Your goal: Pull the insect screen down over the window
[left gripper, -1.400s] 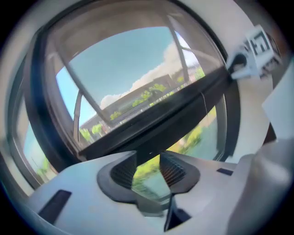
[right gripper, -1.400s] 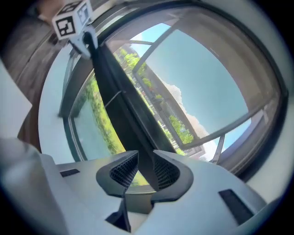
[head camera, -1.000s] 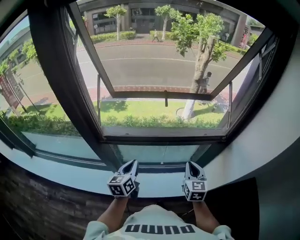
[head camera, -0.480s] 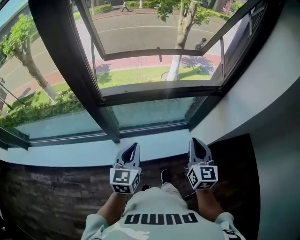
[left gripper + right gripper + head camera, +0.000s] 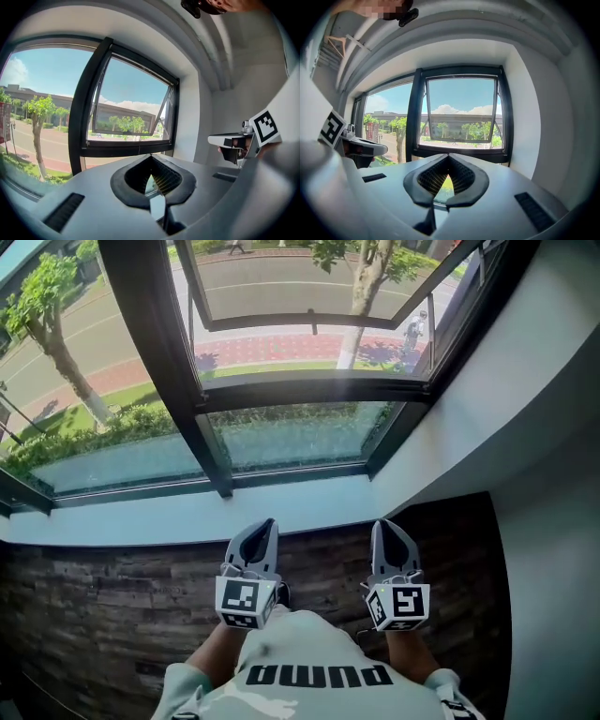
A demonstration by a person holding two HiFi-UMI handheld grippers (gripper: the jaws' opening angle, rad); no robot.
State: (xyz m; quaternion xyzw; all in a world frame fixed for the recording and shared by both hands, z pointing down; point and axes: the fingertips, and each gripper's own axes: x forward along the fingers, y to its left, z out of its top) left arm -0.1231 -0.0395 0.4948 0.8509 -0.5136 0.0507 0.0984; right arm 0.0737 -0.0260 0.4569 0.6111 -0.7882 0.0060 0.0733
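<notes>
One large window (image 5: 461, 110) ahead of jaws, reaching well above them. Insect screen not visible, probably rolled inside top frame (image 5: 459, 70). Likely light, floppy mesh: take stiff bottom bar, mid-width. Left gripper (image 5: 266, 525), right gripper (image 5: 384, 527): jaws together, empty.

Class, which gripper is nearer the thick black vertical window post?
Left. The left gripper hovers just right of the foot of the thick black vertical window post; the right gripper is much further right.

You're in a pale short-sleeved tee (image 5: 309, 667) with bold black block lettering. Your left gripper (image 5: 266, 524) and right gripper (image 5: 382, 524) are smooth grey shells, each with a white cube (image 5: 246, 603) of black square markers and black ribbed pads (image 5: 166, 179).
</notes>
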